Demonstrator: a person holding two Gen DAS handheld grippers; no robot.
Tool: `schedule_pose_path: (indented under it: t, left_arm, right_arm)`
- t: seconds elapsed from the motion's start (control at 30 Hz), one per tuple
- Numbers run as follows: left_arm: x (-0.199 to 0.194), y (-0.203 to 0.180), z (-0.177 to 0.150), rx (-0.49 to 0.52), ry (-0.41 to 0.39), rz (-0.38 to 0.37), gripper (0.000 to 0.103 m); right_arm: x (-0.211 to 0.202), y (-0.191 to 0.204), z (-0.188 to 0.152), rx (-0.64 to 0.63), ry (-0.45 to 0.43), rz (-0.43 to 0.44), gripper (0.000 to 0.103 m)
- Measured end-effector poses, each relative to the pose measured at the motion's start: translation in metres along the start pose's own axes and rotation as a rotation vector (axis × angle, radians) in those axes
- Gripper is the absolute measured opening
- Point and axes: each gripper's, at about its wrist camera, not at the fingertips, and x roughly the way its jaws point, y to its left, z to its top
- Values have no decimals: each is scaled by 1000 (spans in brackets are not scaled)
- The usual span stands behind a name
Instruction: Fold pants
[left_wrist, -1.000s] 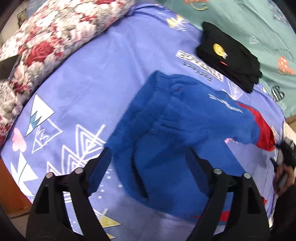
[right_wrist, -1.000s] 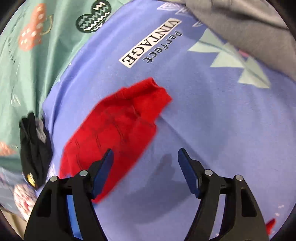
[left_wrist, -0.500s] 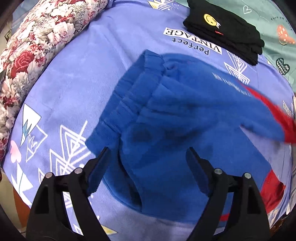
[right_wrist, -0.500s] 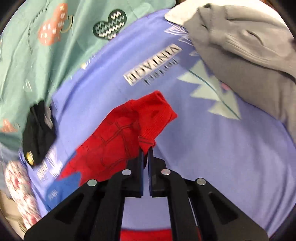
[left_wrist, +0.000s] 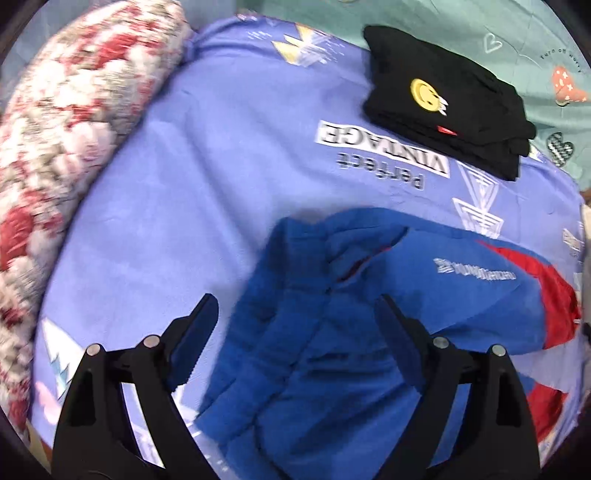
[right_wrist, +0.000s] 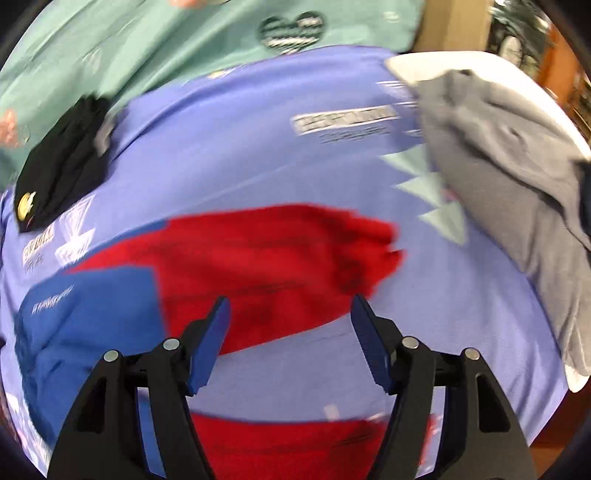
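Both tongs gape over pants (left_wrist: 332, 332) on purple bedsheet (left_wrist: 184, 206).

light: bright, even | motion blur both views | fisheye-warped edges

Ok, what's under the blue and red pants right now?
The pants lie spread on the purple printed bedsheet, which shows all around them. Both grippers, left and right, are open above. Anything beneath the fabric itself is covered.

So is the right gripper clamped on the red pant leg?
No, the right gripper is open above the red pant leg, holding nothing.
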Motion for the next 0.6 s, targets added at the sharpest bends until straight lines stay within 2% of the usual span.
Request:
schedule_pose_path:
  t: [0.07,0.17,0.23,0.3,0.37,0.4,0.43,0.47,0.6]
  left_arm:
    - [9,-6,7,12,15,-21,84]
    - [22,-13,19,50,16,-13,84]
    - [29,-14,26,75,11,-18,84]
    - [42,-15,33,105,49,-44,82]
    - [57,-17,35,141,109,-87,60]
    - [63,-17,36,152,130,-82,55]
    - [66,-16,35,155,135,-82,44]
    - [67,-15,35,159,127,-78,39]
    - [58,-11,35,150,106,-100,33]
  right_arm:
    - [3,12,-8,41,31,70,68]
    - [15,26,-16,113,121,198,68]
    - [16,30,-21,120,146,222,68]
    - [14,30,-23,115,149,211,68]
    - [11,24,-23,126,150,207,68]
    - [8,20,-24,137,148,200,68]
    - [5,17,-28,145,144,196,68]
    - [3,14,-28,152,140,193,68]
    - [4,6,-31,180,153,203,69]
